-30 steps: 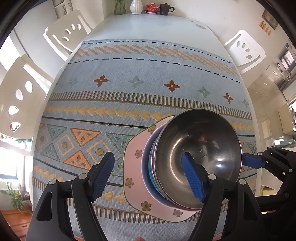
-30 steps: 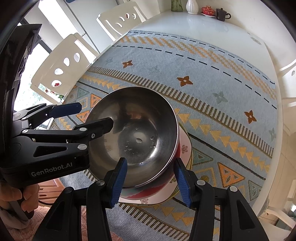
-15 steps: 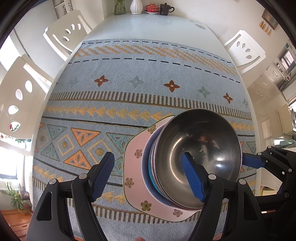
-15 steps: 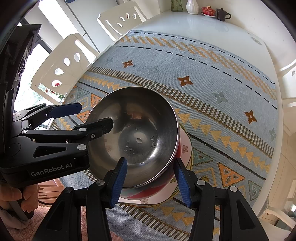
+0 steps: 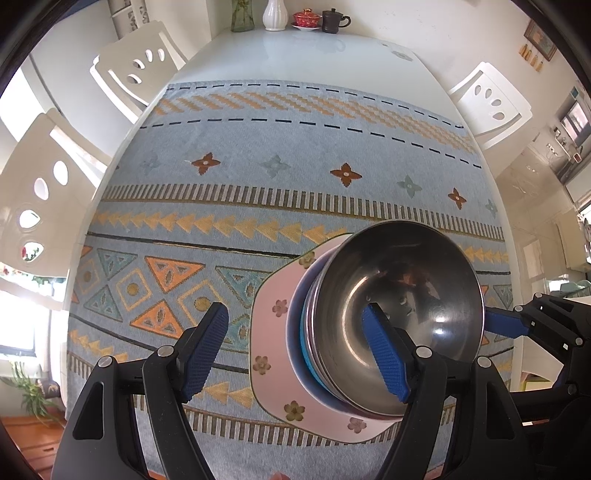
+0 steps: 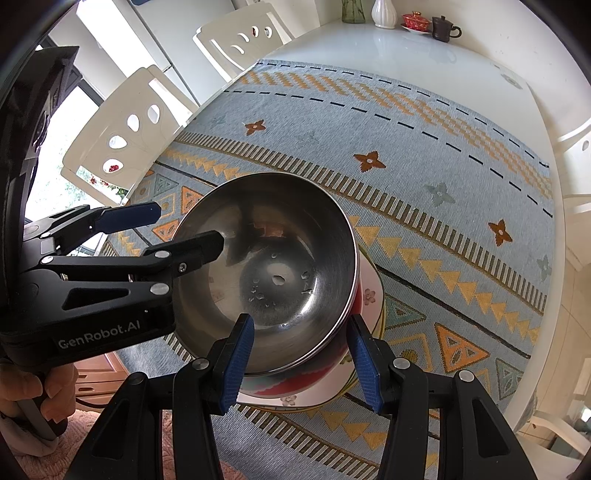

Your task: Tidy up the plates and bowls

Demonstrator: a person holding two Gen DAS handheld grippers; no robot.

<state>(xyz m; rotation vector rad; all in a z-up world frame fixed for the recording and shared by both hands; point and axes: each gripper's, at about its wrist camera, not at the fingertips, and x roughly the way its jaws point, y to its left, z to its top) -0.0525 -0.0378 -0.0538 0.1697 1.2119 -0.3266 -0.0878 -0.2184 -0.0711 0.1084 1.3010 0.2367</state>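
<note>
A stack of dishes sits on the patterned blue cloth [image 5: 295,177] that covers the near part of the white worktop [image 5: 303,51]. At the bottom lies a pink plate [image 5: 273,332] with small flowers; on it rests a blue bowl [image 5: 301,343], and on top a steel bowl [image 5: 413,295] with water drops on its inner floor. In the right wrist view a red-patterned dish [image 6: 295,386] shows under the steel bowl, above the plate.

The left gripper [image 5: 295,354] points steeply down with its jaws wide apart. One blue pad [image 5: 384,354] hangs over the inside of the steel bowl, the other [image 5: 207,350] over the cloth just beside the plate; whether either touches anything cannot be told, and nothing is clamped between them. In the right wrist view this gripper reaches in from the left of the steel bowl, a hand [image 6: 33,391] holding its handle.

The right gripper [image 6: 301,363] stands at the near edge of the steel bowl with its jaws partly open. The bowl's rim and the dish below lie between the two pads, but the pictures do not show whether the pads press on them.

At the far end of the worktop, well apart from the stack, stand a white vase [image 5: 275,14], a green glass vase [image 5: 242,16], a red lidded cup [image 5: 306,17] and a dark mug [image 5: 332,20]. White chairs [image 5: 136,70] surround the worktop.
</note>
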